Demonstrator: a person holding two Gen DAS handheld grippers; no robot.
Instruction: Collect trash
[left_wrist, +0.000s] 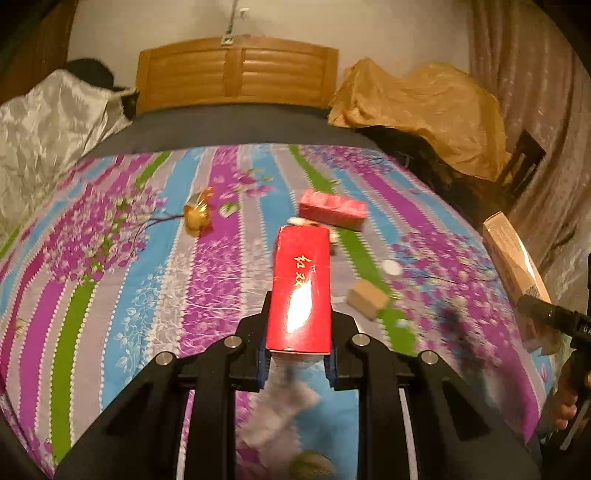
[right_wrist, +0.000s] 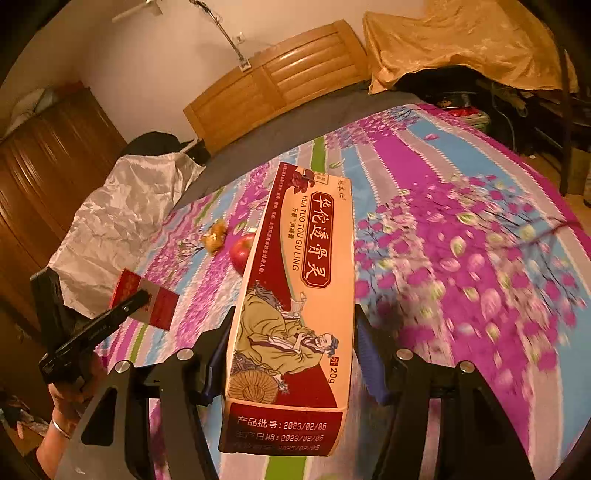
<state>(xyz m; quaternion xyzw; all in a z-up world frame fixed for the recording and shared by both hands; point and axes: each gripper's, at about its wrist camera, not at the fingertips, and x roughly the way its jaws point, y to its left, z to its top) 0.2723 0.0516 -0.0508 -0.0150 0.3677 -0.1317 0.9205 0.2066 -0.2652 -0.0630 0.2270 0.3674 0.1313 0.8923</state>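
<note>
My left gripper (left_wrist: 298, 332) is shut on a red cigarette box (left_wrist: 301, 288) and holds it above the striped floral bedspread (left_wrist: 110, 258). It also shows from the side in the right wrist view (right_wrist: 147, 301). My right gripper (right_wrist: 291, 354) is shut on a long beige and red medicine box (right_wrist: 295, 295); that box also shows at the right edge of the left wrist view (left_wrist: 513, 258). On the bed lie a pink box (left_wrist: 332, 208), a golden wrapper (left_wrist: 197, 216), a small tan box (left_wrist: 367, 299) and a white cap (left_wrist: 391, 266).
A red apple (right_wrist: 242, 251) lies on the bed beside the wrapper. A wooden headboard (left_wrist: 236, 72) stands at the back. A silver cloth (left_wrist: 48, 129) lies at the left, a yellow cloth (left_wrist: 424, 110) over clutter at the right. A wooden wardrobe (right_wrist: 48, 173) stands left.
</note>
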